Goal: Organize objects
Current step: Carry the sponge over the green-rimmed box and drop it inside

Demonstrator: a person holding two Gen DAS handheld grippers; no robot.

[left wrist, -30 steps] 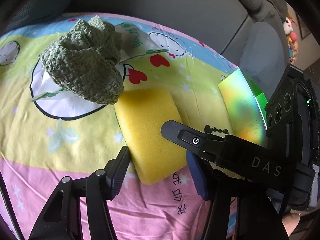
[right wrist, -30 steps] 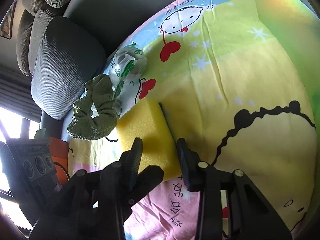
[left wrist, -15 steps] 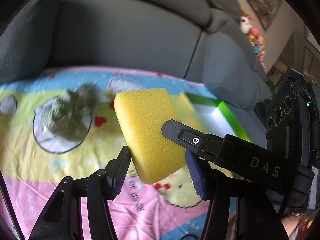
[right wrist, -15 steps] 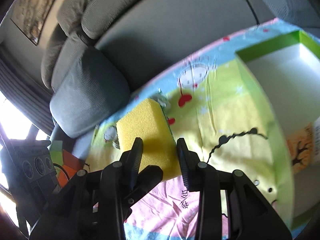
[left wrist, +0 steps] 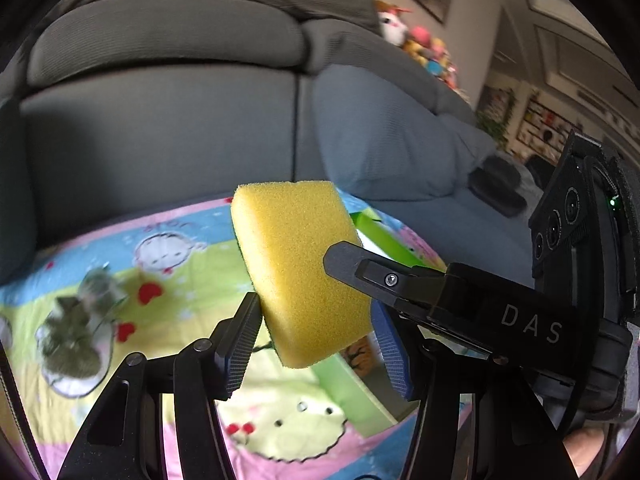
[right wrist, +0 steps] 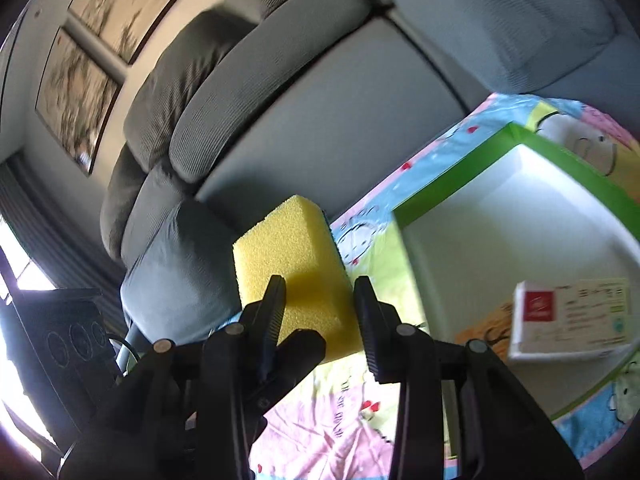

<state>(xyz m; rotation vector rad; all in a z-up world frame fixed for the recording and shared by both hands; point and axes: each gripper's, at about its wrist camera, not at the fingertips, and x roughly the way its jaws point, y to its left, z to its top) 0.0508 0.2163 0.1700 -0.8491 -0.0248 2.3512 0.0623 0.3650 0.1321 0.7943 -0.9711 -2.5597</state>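
Note:
A yellow sponge (left wrist: 298, 264) is held in the air between both grippers, above the cartoon-print cloth (left wrist: 188, 280). My left gripper (left wrist: 316, 344) is shut on its near end. My right gripper (right wrist: 320, 312) is shut on the same sponge (right wrist: 288, 256), and its black finger (left wrist: 384, 276) crosses the left wrist view. A green-rimmed white box (right wrist: 516, 224) lies to the right, with a small white and red carton (right wrist: 572, 316) inside. A green knitted cloth (left wrist: 74, 336) lies on a white bag at the far left of the cloth.
A grey sofa (left wrist: 168, 120) stands close behind the cloth-covered surface. Soft toys (left wrist: 420, 44) sit on its back at the right. Framed pictures (right wrist: 92, 56) hang on the wall. The box's green wall (left wrist: 352, 396) lies under the sponge.
Both grippers have lifted the sponge off the cloth and carried it up and to the right. The green box has come into view below and to the right.

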